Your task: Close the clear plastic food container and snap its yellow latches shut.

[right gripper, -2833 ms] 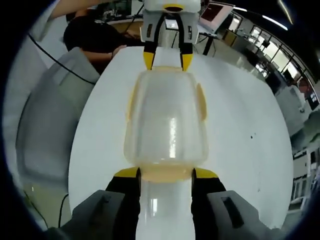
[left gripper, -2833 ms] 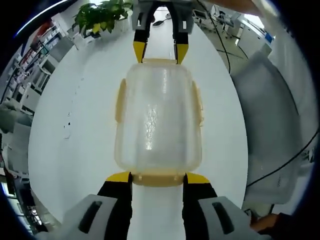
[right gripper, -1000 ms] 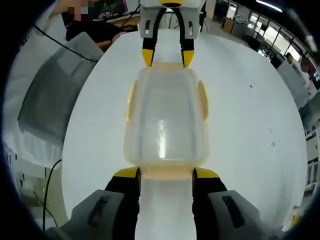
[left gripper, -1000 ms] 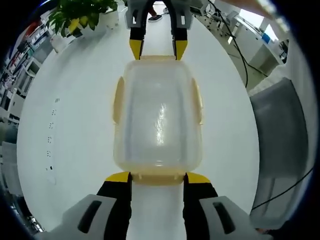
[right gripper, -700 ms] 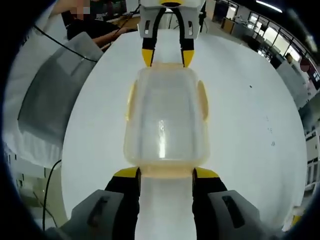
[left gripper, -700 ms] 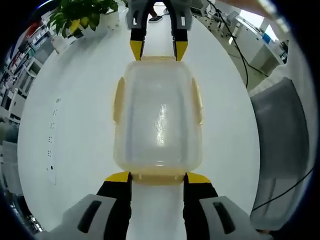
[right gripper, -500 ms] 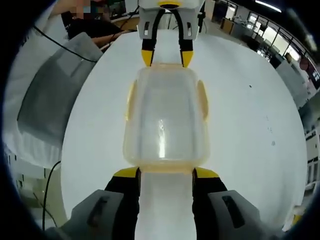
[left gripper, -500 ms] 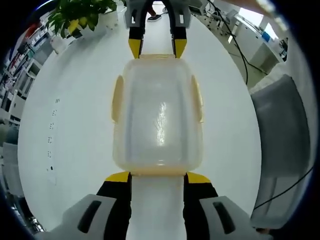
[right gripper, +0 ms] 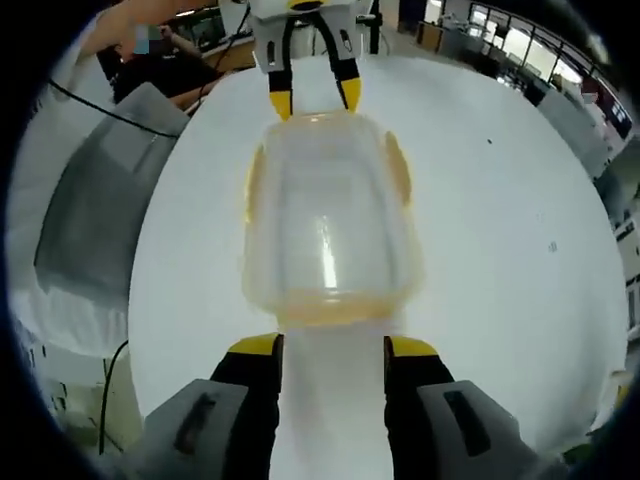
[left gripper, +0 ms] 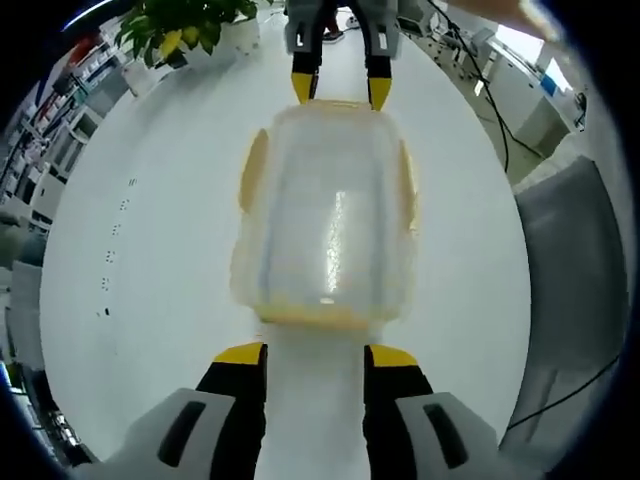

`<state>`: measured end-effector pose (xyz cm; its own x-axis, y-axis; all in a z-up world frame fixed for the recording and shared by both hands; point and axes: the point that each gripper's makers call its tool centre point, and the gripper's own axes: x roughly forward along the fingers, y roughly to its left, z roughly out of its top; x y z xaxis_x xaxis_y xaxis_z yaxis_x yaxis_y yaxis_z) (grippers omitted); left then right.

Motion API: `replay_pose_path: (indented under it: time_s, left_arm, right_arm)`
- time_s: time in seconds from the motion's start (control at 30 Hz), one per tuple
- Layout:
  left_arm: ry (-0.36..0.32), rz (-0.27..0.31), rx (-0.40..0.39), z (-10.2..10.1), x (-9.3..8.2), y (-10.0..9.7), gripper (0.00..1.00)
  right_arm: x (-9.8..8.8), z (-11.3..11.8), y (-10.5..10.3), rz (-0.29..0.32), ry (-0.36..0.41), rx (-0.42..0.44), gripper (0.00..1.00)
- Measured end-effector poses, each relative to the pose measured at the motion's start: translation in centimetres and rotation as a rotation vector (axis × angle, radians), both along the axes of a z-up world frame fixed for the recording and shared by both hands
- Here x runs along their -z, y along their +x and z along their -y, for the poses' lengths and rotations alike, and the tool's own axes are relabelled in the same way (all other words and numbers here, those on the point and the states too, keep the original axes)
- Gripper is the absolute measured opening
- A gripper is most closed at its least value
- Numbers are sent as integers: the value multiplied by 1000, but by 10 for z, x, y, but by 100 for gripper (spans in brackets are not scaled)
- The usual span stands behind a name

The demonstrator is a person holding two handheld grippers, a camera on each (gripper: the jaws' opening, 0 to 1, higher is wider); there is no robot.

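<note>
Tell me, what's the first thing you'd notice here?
The clear plastic food container with yellow latches sits in the middle of a big white table. The left gripper and the right gripper point at it from opposite ends, jaws apart. A leafy plant stands at the table's far edge.

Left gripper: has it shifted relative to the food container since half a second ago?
Yes. The left gripper has backed away from the clear container: its yellow tips flanked the near latch before, and now bare white table separates them.
</note>
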<state>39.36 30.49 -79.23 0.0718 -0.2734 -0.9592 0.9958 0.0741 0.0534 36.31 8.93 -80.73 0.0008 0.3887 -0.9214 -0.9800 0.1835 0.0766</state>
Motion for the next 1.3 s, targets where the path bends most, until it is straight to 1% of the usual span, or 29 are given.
replay_pose_path:
  time_s: [0.03,0.07,0.13,0.17,0.2,0.23,0.27,0.3,0.33,0.37,0.4,0.43,0.47,0.5,0.53,0.6,0.63,0.67,0.7,0.73,0.77,0.8,0.83,0.9,0.93,1.1,1.2,1.23,1.3]
  left_arm:
    - [22,4,-52,-13,-1,3,34]
    - [25,0,-86,-21,-3,4,35]
    - [2,-31,-190,-35,-9,6,37]
    - [-36,-61,-299,-39,-15,7,38]
    - [-73,-88,-379,-39,-20,8,40]
    - [-129,-126,-484,-39,-27,11,43]
    - [-145,-152,-540,-41,-30,11,47]
    - [-146,-198,-615,-43,-32,7,52]
    - [-172,-241,-665,-41,-34,5,56]
    - [-205,-280,-721,-38,-37,4,55]
    - [-253,-308,-748,-32,-41,5,51]
    - [-305,-343,-788,-25,-45,6,45]
    - [-402,-416,-884,-10,-52,7,44]
    - [-458,-471,-948,-2,-57,9,45]
    - [-534,-551,-1018,10,-63,10,48]
    - [-602,-643,-1089,25,-66,11,53]
    - [-601,-647,-1110,28,-62,11,56]
    - [-570,-623,-1120,27,-54,12,58]
    - [-547,-614,-1125,27,-49,11,57]
    - [-536,-632,-1120,31,-45,9,54]
    - [-531,-652,-1122,35,-44,6,52]
    - [-530,-673,-1136,38,-43,4,52]
    - [-521,-683,-1148,40,-40,3,52]
    - [-507,-678,-1163,42,-36,4,50]
    - [-493,-680,-1161,42,-34,2,47]
    - [-464,-685,-1170,44,-28,-1,41]
    - [-418,-634,-1145,39,-22,-2,34]
    - [-412,-633,-1142,39,-21,-3,32]
    - [-399,-643,-1134,39,-19,-7,31]
  right_arm:
    - [3,5,-1,-11,-9,35,43]
    - [3,9,0,-13,-12,63,44]
    - [2,17,3,-11,-17,126,43]
    - [-1,21,7,-12,-8,181,41]
    - [-3,24,11,-13,-4,229,41]
    - [-6,30,17,-23,-2,293,41]
    - [-7,36,20,-33,-23,365,38]
    - [-10,47,23,-52,-64,513,36]
    - [-13,47,25,-66,-48,567,35]
    - [-18,41,25,-99,1,616,35]
    - [-28,29,23,-189,96,719,36]
    - [-32,22,23,-218,145,744,37]
    - [-45,7,26,-292,276,807,38]
    - [-53,-1,27,-348,351,856,38]
    - [-63,-10,30,-415,449,913,38]
    - [-70,-17,34,-495,540,996,41]
    - [-69,-18,34,-516,551,1015,41]
    - [-66,-18,32,-518,547,1028,43]
    - [-64,-19,33,-514,558,1044,44]
    - [-62,-21,32,-539,573,1088,45]
    - [-59,-22,29,-566,574,1110,46]
    - [-58,-23,26,-595,574,1111,46]
    - [-55,-23,25,-607,574,1105,45]
    - [-50,-23,26,-627,567,1116,43]
    - [-49,-23,27,-630,562,1114,43]
    - [-42,-26,23,-624,504,1090,36]
    - [-38,-30,20,-615,472,1072,36]
    - [-38,-32,18,-611,466,1067,35]
    - [-34,-33,17,-600,430,1050,35]
